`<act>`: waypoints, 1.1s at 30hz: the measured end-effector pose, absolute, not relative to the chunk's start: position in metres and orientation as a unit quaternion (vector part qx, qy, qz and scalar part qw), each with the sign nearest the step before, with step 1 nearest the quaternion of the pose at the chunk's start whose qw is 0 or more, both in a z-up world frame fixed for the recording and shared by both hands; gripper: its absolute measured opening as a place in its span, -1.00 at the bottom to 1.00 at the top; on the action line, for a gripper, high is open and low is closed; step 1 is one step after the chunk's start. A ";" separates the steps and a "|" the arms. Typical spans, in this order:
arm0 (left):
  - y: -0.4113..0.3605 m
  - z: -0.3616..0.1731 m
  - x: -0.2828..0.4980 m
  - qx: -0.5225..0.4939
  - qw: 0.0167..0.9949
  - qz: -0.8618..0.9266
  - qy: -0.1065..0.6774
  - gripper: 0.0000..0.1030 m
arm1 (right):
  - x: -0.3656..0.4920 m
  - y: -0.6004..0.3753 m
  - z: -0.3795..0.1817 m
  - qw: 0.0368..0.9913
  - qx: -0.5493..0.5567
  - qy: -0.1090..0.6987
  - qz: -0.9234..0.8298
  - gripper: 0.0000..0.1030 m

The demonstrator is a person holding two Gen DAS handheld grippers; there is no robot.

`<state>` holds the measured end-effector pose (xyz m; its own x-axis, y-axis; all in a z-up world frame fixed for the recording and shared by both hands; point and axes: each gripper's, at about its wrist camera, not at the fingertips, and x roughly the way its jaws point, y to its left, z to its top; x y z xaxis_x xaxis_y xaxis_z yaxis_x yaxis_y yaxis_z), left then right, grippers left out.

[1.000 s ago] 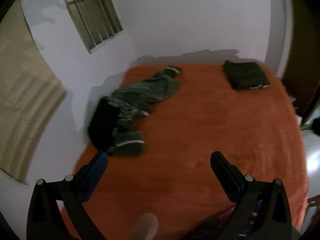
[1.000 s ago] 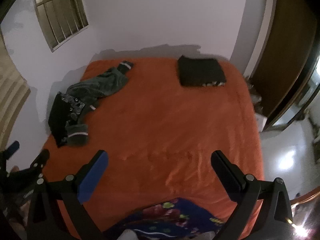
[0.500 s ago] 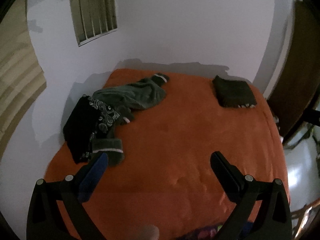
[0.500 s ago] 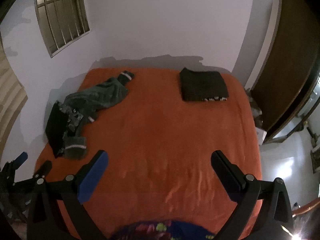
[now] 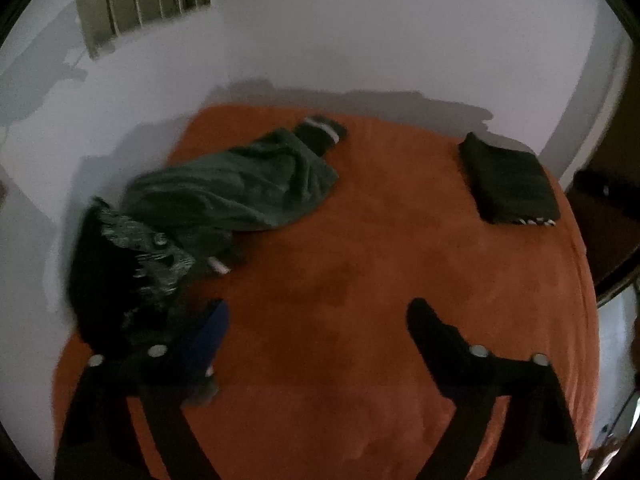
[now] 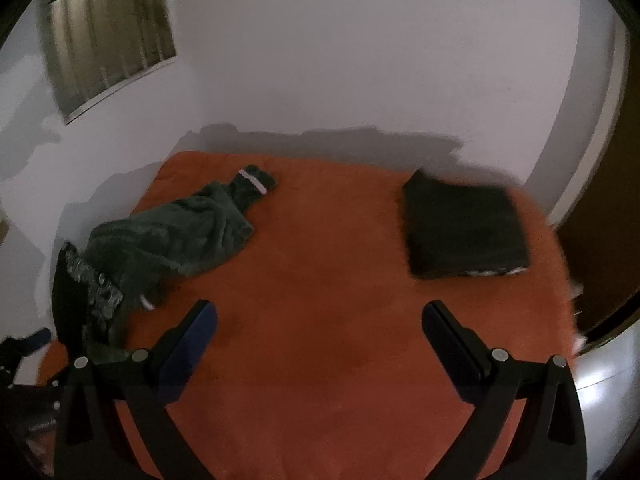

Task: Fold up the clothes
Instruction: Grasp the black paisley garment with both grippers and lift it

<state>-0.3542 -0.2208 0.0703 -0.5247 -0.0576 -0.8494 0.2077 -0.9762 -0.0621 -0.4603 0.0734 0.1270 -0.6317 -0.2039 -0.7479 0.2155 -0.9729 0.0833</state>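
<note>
The left gripper (image 5: 316,320) hangs over the near left part of the bed (image 5: 360,280), jaws spread with only the orange cover between them; they have just been closing a little. Its blue finger (image 5: 208,332) lies just beside the dark heap (image 5: 132,264), probably lined up for a first grab. The right gripper (image 6: 320,324) is spread wide over the bare middle of the bed (image 6: 328,272), also just closing slightly, holding nothing. It likely waits to take a second hold once cloth comes free.

The clothes to fold lie along the left edge: a grey-green garment (image 5: 240,184) with a striped cuff (image 5: 320,128) towards the wall, and a black patterned piece (image 5: 152,256) crumpled below it. At the far right corner sits a folded dark stack (image 6: 464,228), square and flat, apparently the done pile, kept well apart from the heap so the middle stays free for folding.

The bed carries a plain orange plush cover, soft and slightly rippled. It is pushed against pale walls; a barred window (image 6: 108,36) sits high on the left and a dark wooden door (image 6: 616,200) stands at right. The light is dim and both views are blurred.
</note>
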 end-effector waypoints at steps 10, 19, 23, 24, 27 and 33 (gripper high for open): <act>-0.271 0.036 -0.408 0.489 0.094 -0.856 0.136 0.09 | -0.530 0.083 0.074 0.122 0.456 -0.011 -0.881 0.59; -0.297 -0.014 -0.367 0.407 0.133 -0.879 0.210 0.09 | -0.539 0.017 0.052 0.196 0.461 -0.013 -0.866 0.59; -0.307 -0.036 -0.345 0.424 0.170 -0.878 0.143 0.14 | -0.535 -0.036 0.008 0.247 0.466 -0.027 -0.849 0.59; -0.315 -0.039 -0.337 0.422 0.184 -0.878 0.135 0.17 | -0.534 -0.049 -0.006 0.258 0.471 -0.037 -0.843 0.60; -0.347 -0.050 -0.314 0.418 0.212 -0.872 0.138 0.41 | -0.527 -0.088 -0.046 0.290 0.493 -0.070 -0.817 0.60; -0.418 -0.081 -0.270 0.447 0.250 -0.839 0.181 0.53 | -0.506 -0.195 -0.088 0.364 0.504 -0.030 -0.783 0.60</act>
<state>-0.2698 -0.4181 -0.0809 -0.4750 -0.2573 -0.8415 0.5819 -0.8092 -0.0810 -0.5057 -0.1948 -0.0877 -0.2275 -0.6000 -0.7670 0.5401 -0.7332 0.4133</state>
